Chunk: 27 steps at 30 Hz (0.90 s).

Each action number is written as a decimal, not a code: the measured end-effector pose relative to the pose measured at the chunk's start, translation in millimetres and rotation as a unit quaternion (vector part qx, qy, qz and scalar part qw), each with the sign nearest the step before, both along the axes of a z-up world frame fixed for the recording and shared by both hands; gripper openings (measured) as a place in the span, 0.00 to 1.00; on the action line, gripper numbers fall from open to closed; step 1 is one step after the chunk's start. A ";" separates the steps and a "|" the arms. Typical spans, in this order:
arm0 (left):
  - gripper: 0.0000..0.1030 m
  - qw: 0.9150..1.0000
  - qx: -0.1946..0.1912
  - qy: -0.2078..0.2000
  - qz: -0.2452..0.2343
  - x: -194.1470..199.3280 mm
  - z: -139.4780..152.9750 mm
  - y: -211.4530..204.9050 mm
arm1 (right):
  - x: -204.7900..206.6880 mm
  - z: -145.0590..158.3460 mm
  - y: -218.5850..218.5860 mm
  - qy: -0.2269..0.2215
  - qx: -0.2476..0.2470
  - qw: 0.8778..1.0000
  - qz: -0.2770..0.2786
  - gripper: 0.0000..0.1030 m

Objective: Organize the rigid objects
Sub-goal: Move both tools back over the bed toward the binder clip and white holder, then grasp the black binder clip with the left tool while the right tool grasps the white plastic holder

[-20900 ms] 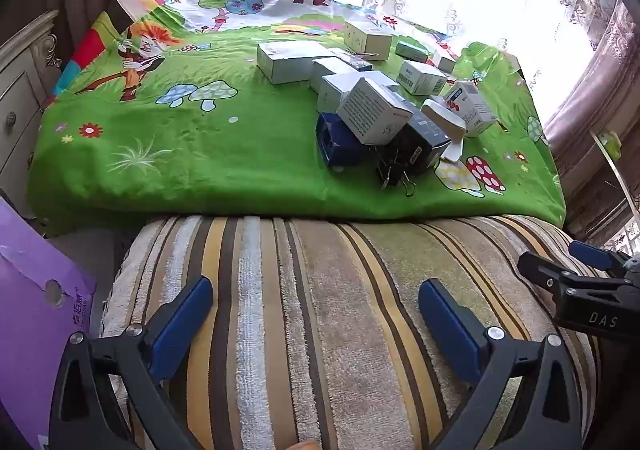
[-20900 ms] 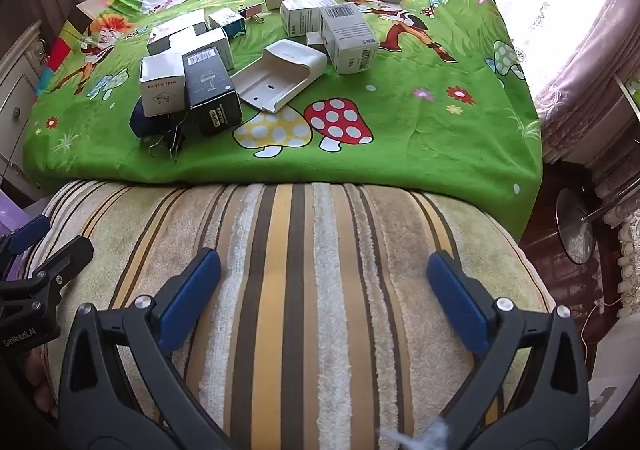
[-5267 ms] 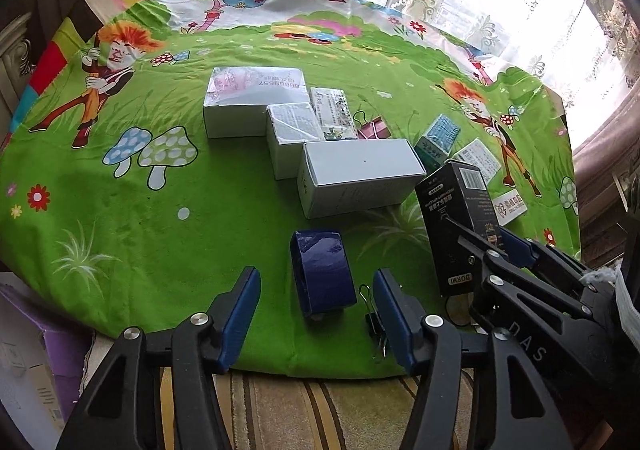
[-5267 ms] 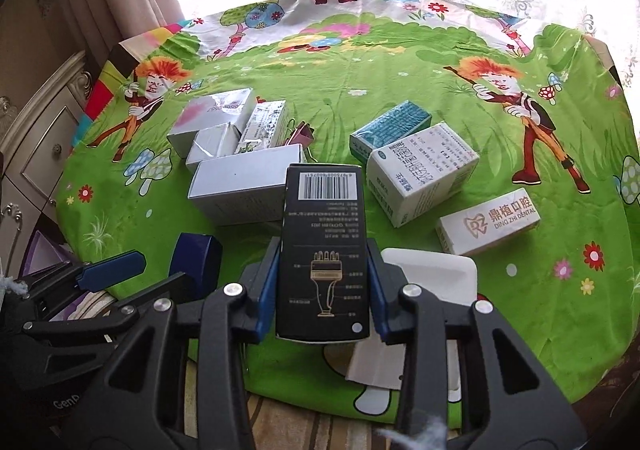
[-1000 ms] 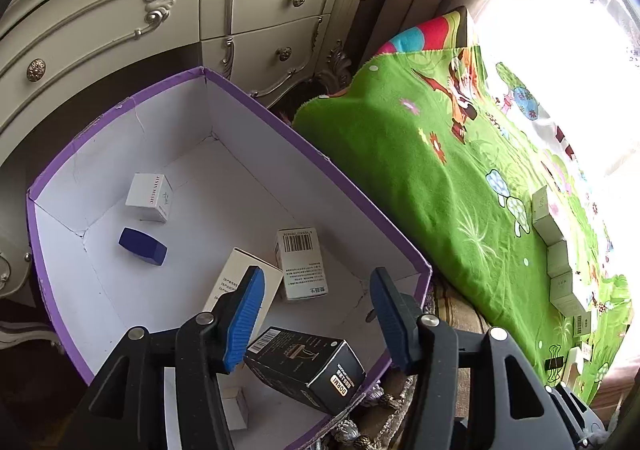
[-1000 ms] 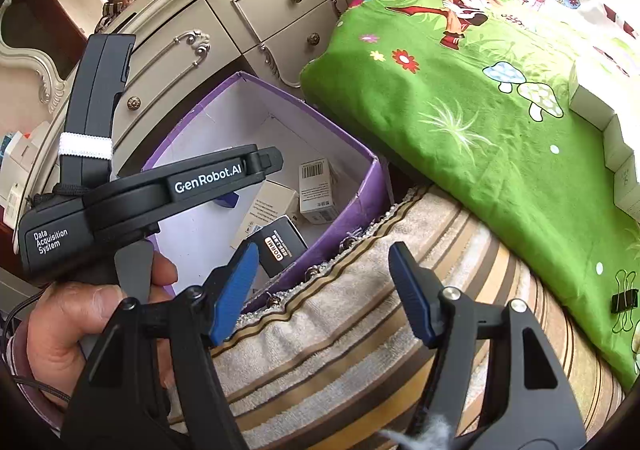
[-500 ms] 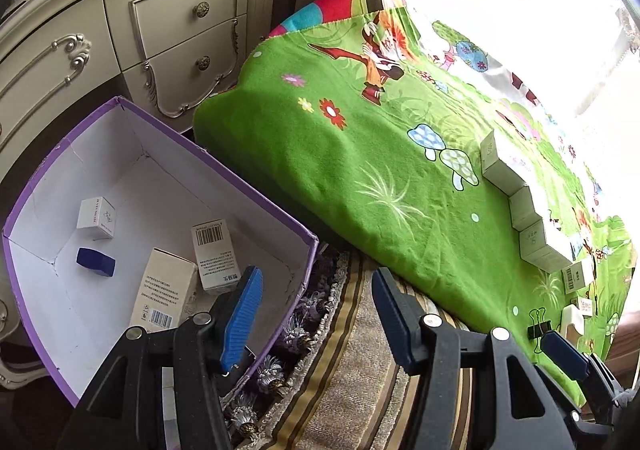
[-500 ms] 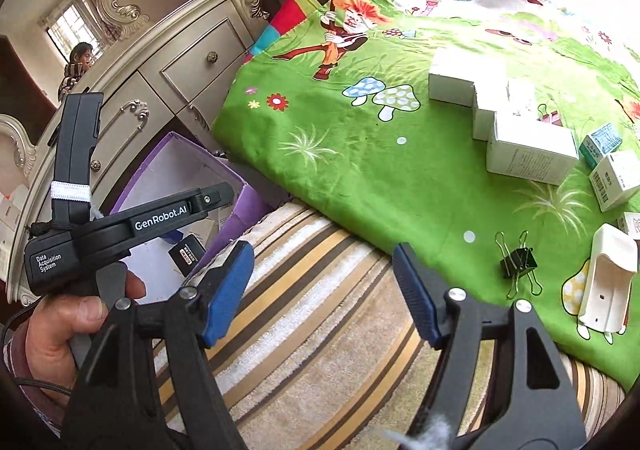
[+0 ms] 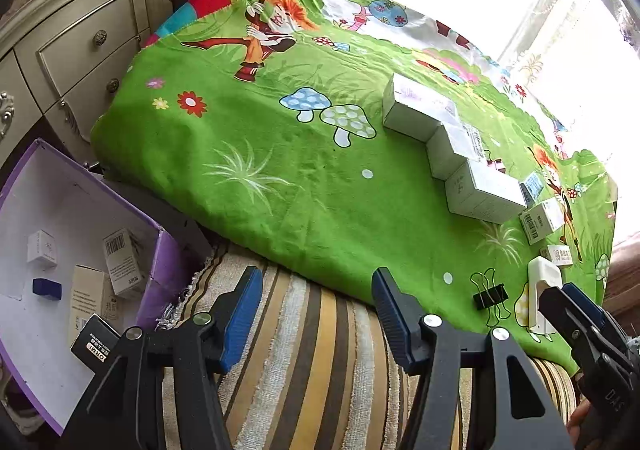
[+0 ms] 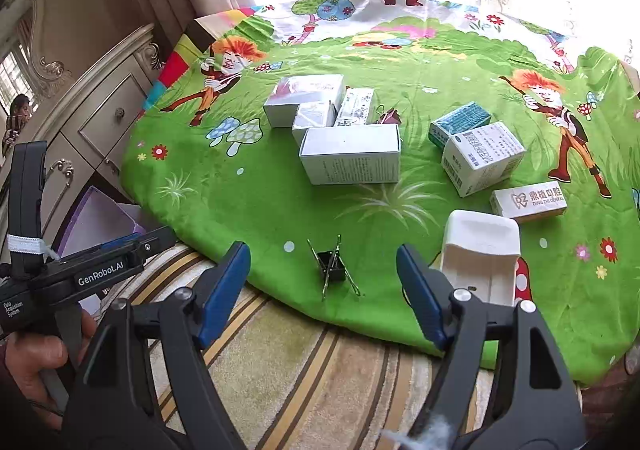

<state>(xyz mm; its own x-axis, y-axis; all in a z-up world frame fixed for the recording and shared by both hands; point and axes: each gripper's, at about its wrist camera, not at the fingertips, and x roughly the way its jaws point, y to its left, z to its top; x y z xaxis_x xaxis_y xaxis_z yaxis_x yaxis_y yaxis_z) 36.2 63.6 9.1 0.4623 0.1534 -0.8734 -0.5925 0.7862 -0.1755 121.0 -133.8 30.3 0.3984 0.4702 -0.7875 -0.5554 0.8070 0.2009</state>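
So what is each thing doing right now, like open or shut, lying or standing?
Left tool: open, holds nothing.
Right tool: opening, nothing between its jaws.
Purple box: open at the top, small boxes inside.
Black box: lying in the purple box.
Binder clip: lying on the green cloth.
White tray: lying on the cloth.
Drawers: shut.

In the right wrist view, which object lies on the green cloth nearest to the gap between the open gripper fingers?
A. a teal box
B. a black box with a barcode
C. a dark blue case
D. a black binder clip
D. The black binder clip lies on the green cloth just beyond the right gripper, whose fingers stand apart with nothing between them.
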 end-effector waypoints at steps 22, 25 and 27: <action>0.56 0.984 -0.041 0.005 -0.173 75.2 -9.4 -101.9 | 44.9 -32.4 -58.5 0.026 -0.060 0.994 -0.086 0.80; 0.56 0.982 -0.044 0.015 -0.183 81.1 -14.1 -106.6 | 51.3 -40.0 -60.8 0.039 -0.062 0.993 -0.091 0.80; 0.54 0.981 -0.049 0.020 -0.185 84.0 -17.0 -107.4 | 55.7 -46.2 -62.0 0.052 -0.062 0.992 -0.093 0.80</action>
<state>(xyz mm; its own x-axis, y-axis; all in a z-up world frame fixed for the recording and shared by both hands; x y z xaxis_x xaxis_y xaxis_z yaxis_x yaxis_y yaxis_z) 120.2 -43.8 -7.9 0.4358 -0.1052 -0.8939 -0.2768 0.9294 -0.2443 176.7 -195.8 -15.9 0.3830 0.2932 -0.8760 -0.3758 0.9157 0.1423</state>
